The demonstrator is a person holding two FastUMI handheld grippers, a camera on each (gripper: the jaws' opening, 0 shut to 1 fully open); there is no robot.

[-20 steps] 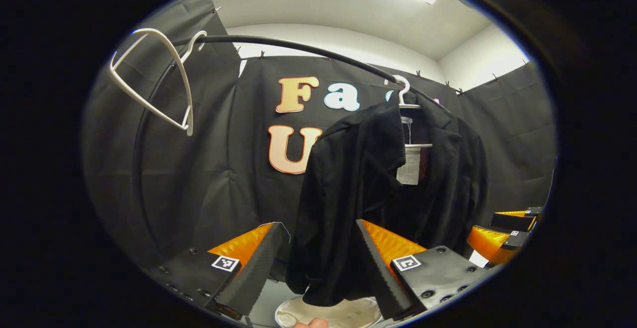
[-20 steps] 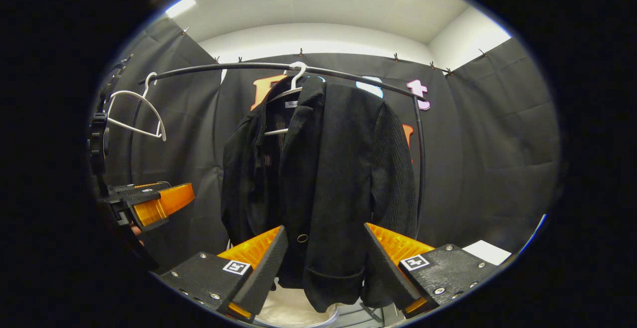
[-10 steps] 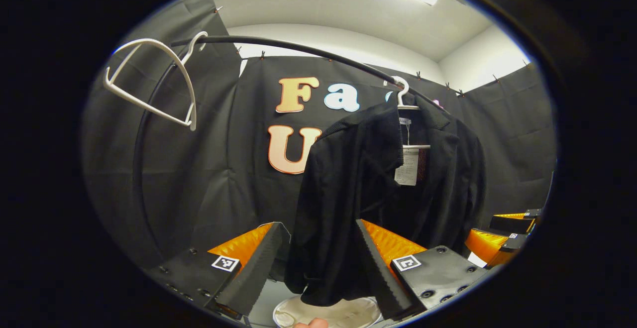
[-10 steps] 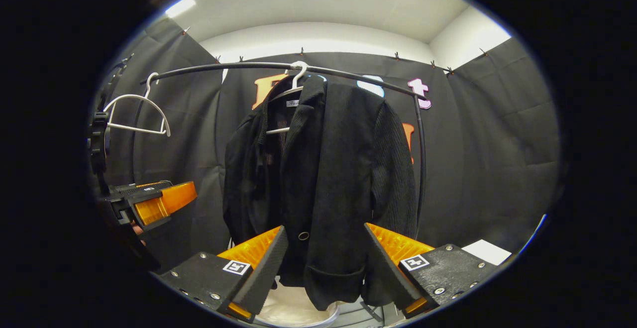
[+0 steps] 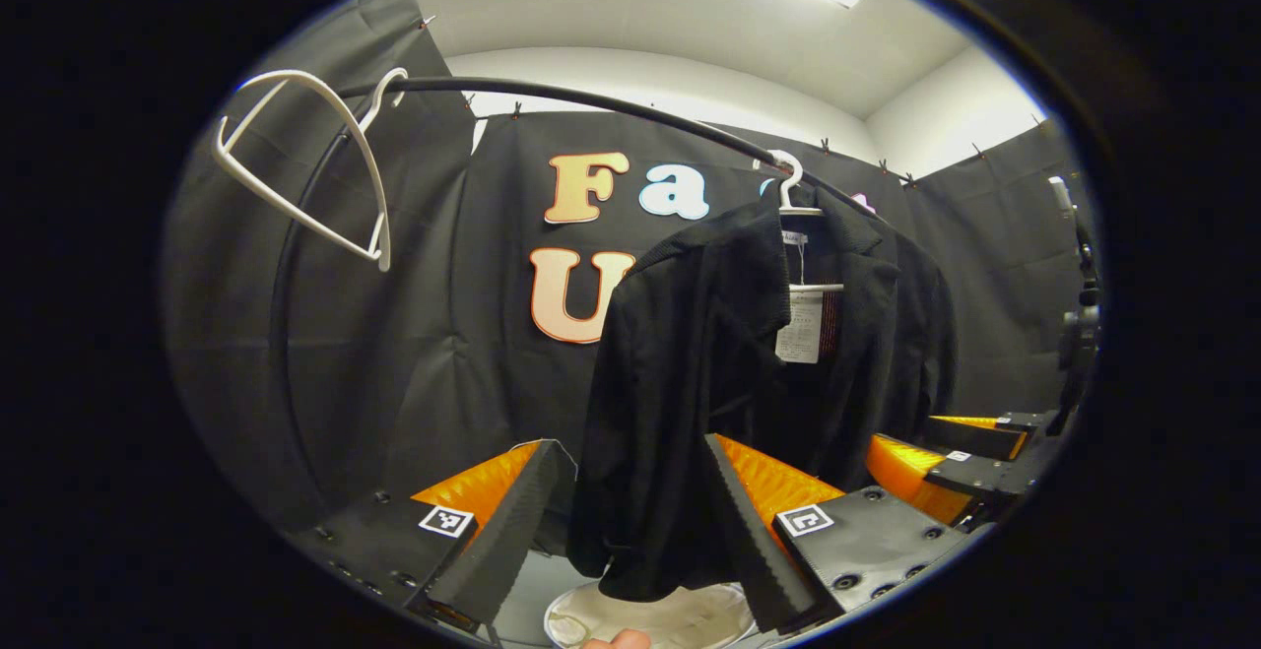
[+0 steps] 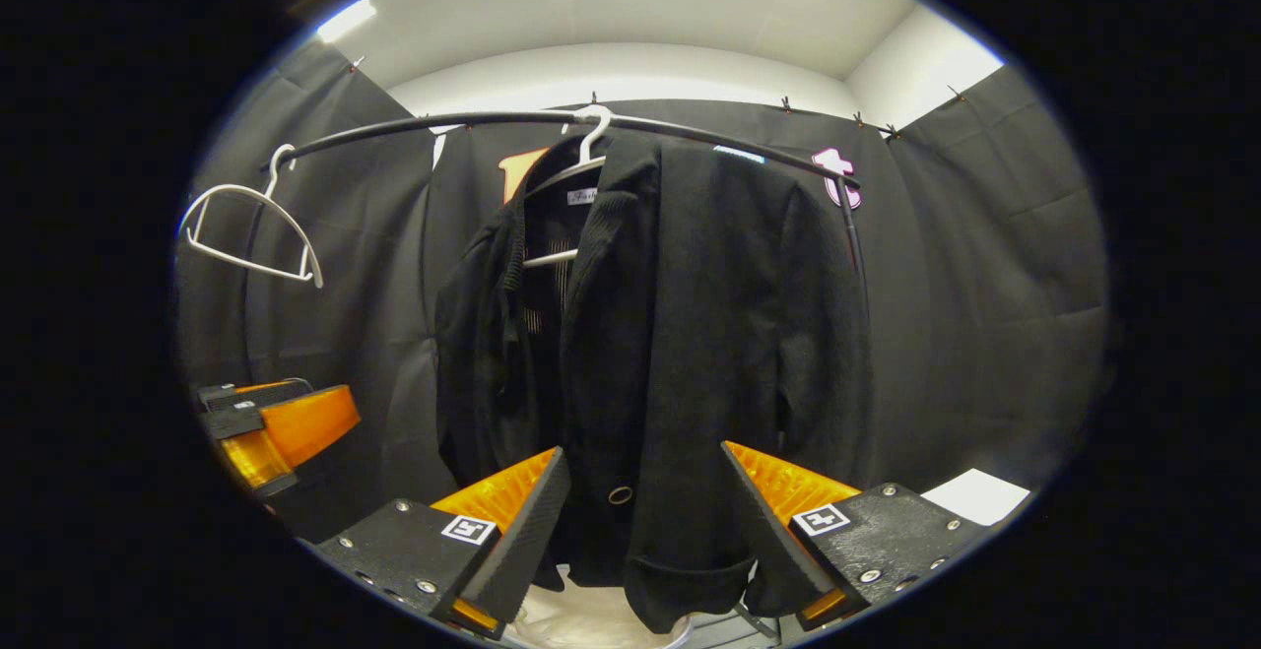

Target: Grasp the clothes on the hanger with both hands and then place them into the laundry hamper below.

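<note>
1. Two grippers face one black jacket (image 6: 680, 334) that hangs on a white hanger (image 6: 588, 142) from a curved black rail (image 6: 443, 127).
2. In the right gripper view the right gripper (image 6: 640, 521) has its fingers spread wide, and the jacket's front hem, button and pocket show in the gap between them, farther off and untouched.
3. In the left gripper view the left gripper (image 5: 626, 521) is also spread wide; the jacket's sleeve and side hang beyond the gap, not gripped.
4. Each gripper appears in the other's view, low at the near edge: the right one at the right of the left gripper view, the left one at the left of the right gripper view.
5. Below the jacket's hem sits the pale round rim of the hamper (image 5: 650, 619), partly hidden by the fingers.
6. An empty white hanger (image 5: 325, 157) hangs tilted at the rail's left end, well apart from the jacket.
7. A paper tag (image 5: 796, 324) dangles inside the jacket's open collar.
8. The jacket is dark, ribbed knit cloth; the fingers are orange with black ridged pads; black cloth drapes the walls behind.
</note>
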